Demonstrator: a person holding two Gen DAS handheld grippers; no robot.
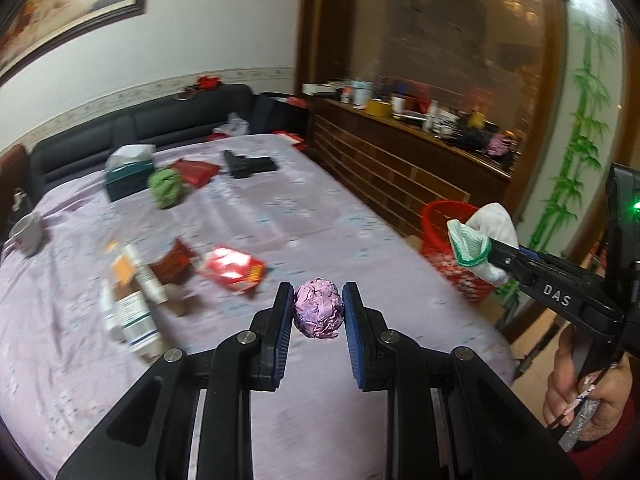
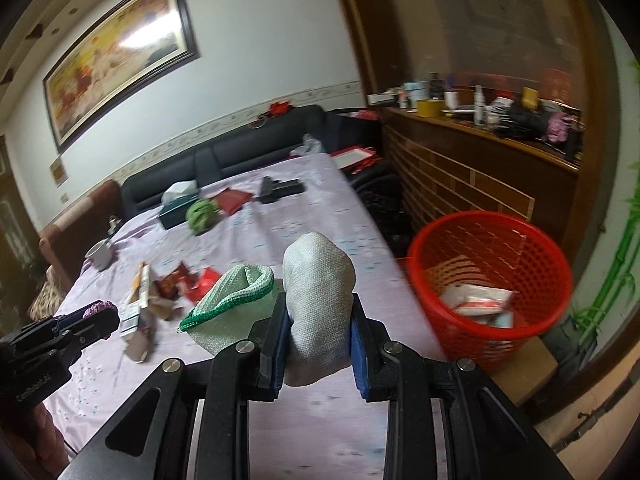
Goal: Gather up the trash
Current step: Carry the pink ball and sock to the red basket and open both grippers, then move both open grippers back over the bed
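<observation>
My left gripper is shut on a crumpled pink foil ball, held above the table with the lilac cloth. It also shows at the left of the right wrist view. My right gripper is shut on a white sock with a green cuff, held near the table's right edge; it shows in the left wrist view. A red mesh bin stands on the floor to the right, with wrappers inside. Red wrappers and small boxes lie on the table.
A green crumpled ball, a teal tissue box, a black object and a white cup sit farther back. A dark sofa lines the far side. A wooden counter with clutter stands to the right.
</observation>
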